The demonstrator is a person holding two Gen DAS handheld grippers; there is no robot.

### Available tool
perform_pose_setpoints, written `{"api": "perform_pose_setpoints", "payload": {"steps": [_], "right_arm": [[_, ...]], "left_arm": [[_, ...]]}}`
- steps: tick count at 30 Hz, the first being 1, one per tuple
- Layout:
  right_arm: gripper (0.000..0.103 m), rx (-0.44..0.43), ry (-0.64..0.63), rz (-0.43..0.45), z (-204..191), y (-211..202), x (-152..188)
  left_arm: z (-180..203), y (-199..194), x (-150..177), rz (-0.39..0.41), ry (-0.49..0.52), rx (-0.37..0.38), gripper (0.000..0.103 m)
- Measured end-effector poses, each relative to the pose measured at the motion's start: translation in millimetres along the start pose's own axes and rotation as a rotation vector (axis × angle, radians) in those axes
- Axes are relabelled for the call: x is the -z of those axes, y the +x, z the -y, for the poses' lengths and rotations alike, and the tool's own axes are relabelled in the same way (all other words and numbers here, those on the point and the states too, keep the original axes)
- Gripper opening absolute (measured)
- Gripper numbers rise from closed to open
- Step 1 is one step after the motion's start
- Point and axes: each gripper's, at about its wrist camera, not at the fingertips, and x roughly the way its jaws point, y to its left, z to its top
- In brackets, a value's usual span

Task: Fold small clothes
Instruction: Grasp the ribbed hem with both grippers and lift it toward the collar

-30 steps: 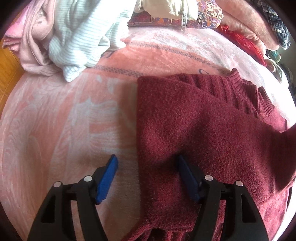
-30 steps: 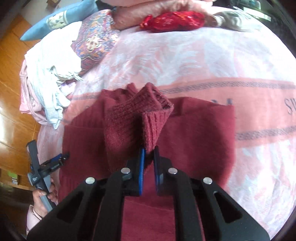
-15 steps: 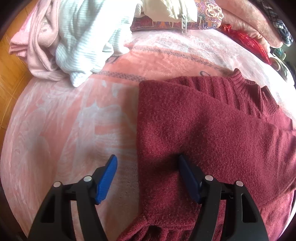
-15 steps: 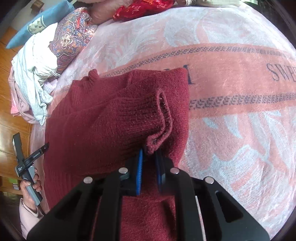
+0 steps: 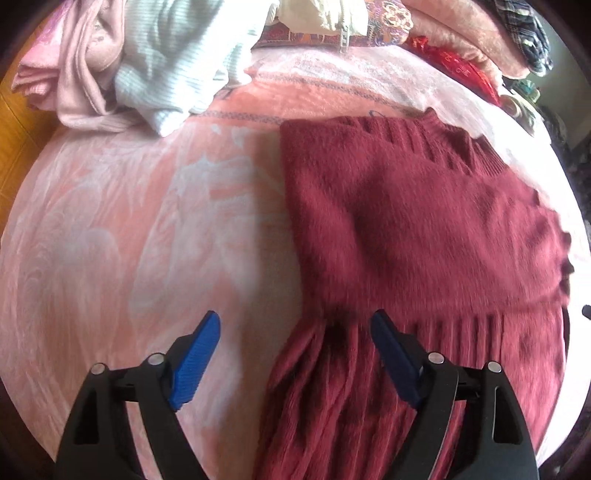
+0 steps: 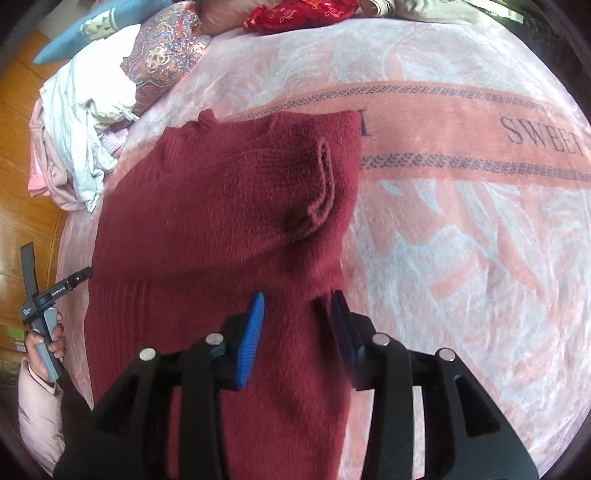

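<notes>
Sweater (image 6: pixel 221 221) hem cut off below, left tool (image 5: pixel 295 354) opening wide, right tool (image 6: pixel 297 321) opening, both empty.

You've got a bed (image 6: pixel 461 229) w/ a pink-and-white blanket, salmon band across it lettered "SWEET". Flat on it, centre: dark red sweater (image 6: pixel 221 206), one sleeve folded over the body, cuff (image 6: pixel 325 184) on top near its right edge. At the bed's left edge: heap of white and pale pink clothes (image 6: pixel 81 140). Beside that, a patterned cushion (image 6: pixel 162 55). Far end: red embroidered item (image 6: pixel 303 13), poss. a small pillow, edge of frame too distorted to tell.
</notes>
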Motion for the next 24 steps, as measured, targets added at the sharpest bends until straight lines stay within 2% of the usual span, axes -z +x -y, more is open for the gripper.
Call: {"api": "perform_pose_setpoints", "payload": {"steps": [5, 8, 10, 12, 13, 17, 20, 24], "right_arm": [[0.041, -0.053, -0.046, -0.041, 2, -29, 78], [0.045, -0.043, -0.087, -0.060, 2, -38, 126], [0.046, 0.002, -0.143, -0.068, 0, -41, 152], [0.056, -0.011, -0.135, -0.079, 3, -42, 174], [0.060, -0.024, -0.107, -0.096, 6, -40, 183], [0.060, -0.054, -0.043, -0.161, 5, -28, 215], [0.059, -0.012, -0.054, -0.198, -3, -21, 228], [0.060, -0.061, -0.004, -0.241, -4, -12, 239]], "left_arm": [[-7, -39, 84, -0.001, 0.066, 0.003, 0.087], [-14, -48, 133, -0.047, 0.054, 0.018, 0.087], [-16, -47, 156, -0.085, 0.054, 0.026, 0.087], [-11, -47, 176, -0.098, 0.079, 0.021, 0.087], [-10, -47, 185, -0.111, 0.089, 0.021, 0.087], [-9, -40, 207, -0.168, 0.079, 0.010, 0.087], [-9, -37, 216, -0.194, 0.075, 0.001, 0.087], [-12, -38, 223, -0.212, 0.056, 0.032, 0.087]]}}
